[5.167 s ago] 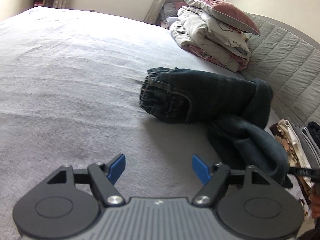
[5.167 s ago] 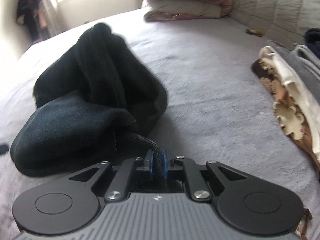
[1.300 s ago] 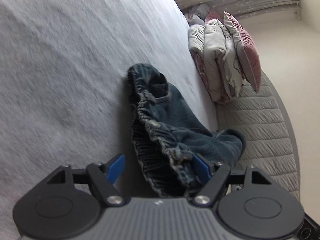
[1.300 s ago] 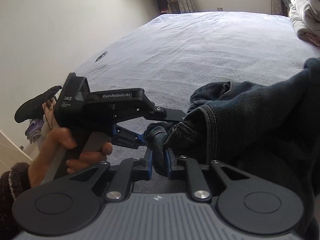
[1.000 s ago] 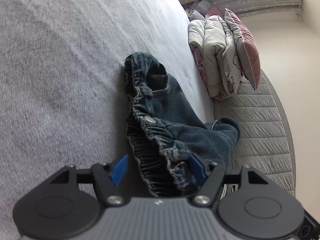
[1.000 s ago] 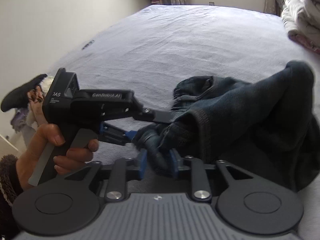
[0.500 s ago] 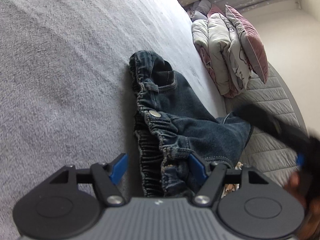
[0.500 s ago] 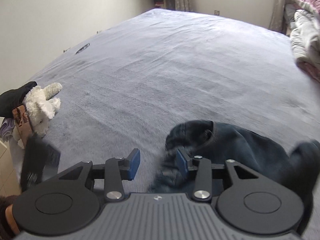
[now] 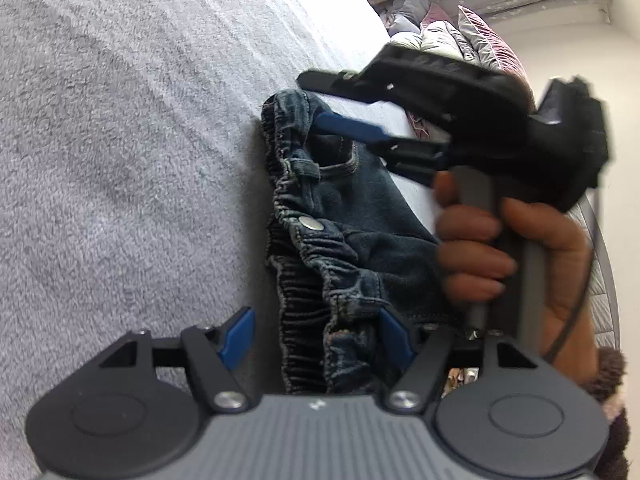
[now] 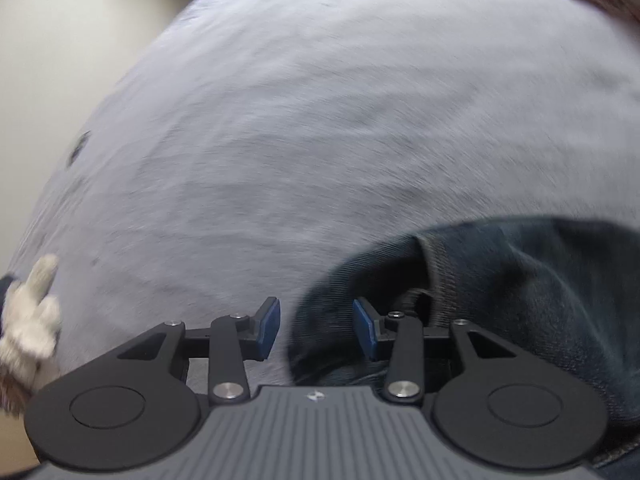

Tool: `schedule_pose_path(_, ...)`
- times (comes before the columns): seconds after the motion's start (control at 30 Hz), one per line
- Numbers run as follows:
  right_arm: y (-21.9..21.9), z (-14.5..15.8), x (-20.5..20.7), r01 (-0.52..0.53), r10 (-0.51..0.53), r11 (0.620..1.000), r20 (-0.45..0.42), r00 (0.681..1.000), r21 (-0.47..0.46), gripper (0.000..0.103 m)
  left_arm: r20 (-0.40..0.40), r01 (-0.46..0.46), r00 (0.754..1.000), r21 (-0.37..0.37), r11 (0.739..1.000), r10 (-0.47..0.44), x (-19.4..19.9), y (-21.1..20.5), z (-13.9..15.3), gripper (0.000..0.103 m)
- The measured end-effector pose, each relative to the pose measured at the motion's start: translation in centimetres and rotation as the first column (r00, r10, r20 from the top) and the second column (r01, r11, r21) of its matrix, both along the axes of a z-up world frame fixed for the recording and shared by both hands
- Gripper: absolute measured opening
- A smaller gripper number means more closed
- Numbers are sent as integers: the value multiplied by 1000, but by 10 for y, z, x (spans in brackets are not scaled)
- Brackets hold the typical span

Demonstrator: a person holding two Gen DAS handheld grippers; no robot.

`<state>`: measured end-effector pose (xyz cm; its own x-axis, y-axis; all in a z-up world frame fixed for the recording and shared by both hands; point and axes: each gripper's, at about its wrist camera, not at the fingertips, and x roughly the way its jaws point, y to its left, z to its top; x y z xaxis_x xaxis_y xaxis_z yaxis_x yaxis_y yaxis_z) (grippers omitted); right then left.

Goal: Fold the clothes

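Between the blue pads of the left gripper [image 9: 314,334], which stand spread wide, lies the gathered elastic waistband of the dark jeans [image 9: 340,236]; the denim fills the gap but neither pad presses on it. From there the waistband runs away from the camera, past a metal snap button [image 9: 308,223] and a belt loop, to its far end near the middle of the left wrist view. At that far end the right gripper [image 9: 332,104] comes in from the right, held in a hand [image 9: 512,252]; one of its blue fingers [image 9: 352,127] lies over the waistband there, and its fingers are likewise apart.

Seen from the right wrist camera, the right gripper's pads are spread with the jeans bunched just ahead and to the right of them, the right pad at the edge of the fabric opening. This view is blurred.

All of it rests on a grey bedspread [image 9: 120,140] that covers the bed. Beyond the jeans, partly hidden behind the right gripper, is a stack of pillows and folded bedding [image 9: 452,36]. At the left edge of the right wrist view sits a white plush toy [image 10: 30,324].
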<state>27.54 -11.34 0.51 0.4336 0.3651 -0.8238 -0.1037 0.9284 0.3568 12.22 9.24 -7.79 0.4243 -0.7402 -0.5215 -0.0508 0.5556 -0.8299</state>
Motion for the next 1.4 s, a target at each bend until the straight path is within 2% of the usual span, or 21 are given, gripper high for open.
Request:
schedule_pose_path(0.07,-9,-10,2,59,-59,998,1,998,-25,44,0,-1,1000,7,1000,1,0,0,0,69)
schedule_pose_path(0.17,-24,-14,-1,110,-110,994,10,994,1,47,-2,0,1000,7,1000,0,0,1,0,69)
schedule_pose_path(0.37,-16,5,-12,82,-76,993,68,995,-89,48,-8,-2,1000,3,1000,2,1,5,0,69)
schedule_pose_path(0.43,-21,5,-10,120,-117,991,51,992,-51,48,-13,-4,1000,-1,1000,4,2,6,0,69)
schedule_pose_path(0.5,-26,4,-11,204,-204,979,40,978,-14,48,-18,-6,1000,-6,1000,6,2,6,-1,69)
schedule_pose_path(0.6,-30,-5,-10,349,-349,937,-4,937,29,48,-26,-10,1000,-14,1000,10,4,7,-2,69)
schedule_pose_path(0.77,-29,-18,-6,404,-402,913,-53,914,46,48,-39,-16,999,-26,1000,15,5,9,-4,69)
schedule_pose_path(0.83,-31,-21,-4,406,-404,913,-49,913,41,47,-36,-14,999,-19,1000,14,5,7,-4,69)
schedule_pose_path(1.03,-23,-17,7,341,-334,939,109,936,-51,44,-41,-16,999,-11,1000,16,4,5,-5,69)
schedule_pose_path(1.1,-23,-15,12,325,-317,945,126,940,-46,44,-44,-19,999,-15,1000,18,4,5,-5,69)
schedule_pose_path(1.27,-28,-6,11,281,-283,959,55,957,43,48,-48,-14,999,-17,1000,13,2,5,-5,69)
schedule_pose_path(1.4,-12,9,2,153,-151,988,59,987,-29,49,-52,-11,999,-15,1000,10,3,5,-5,69)
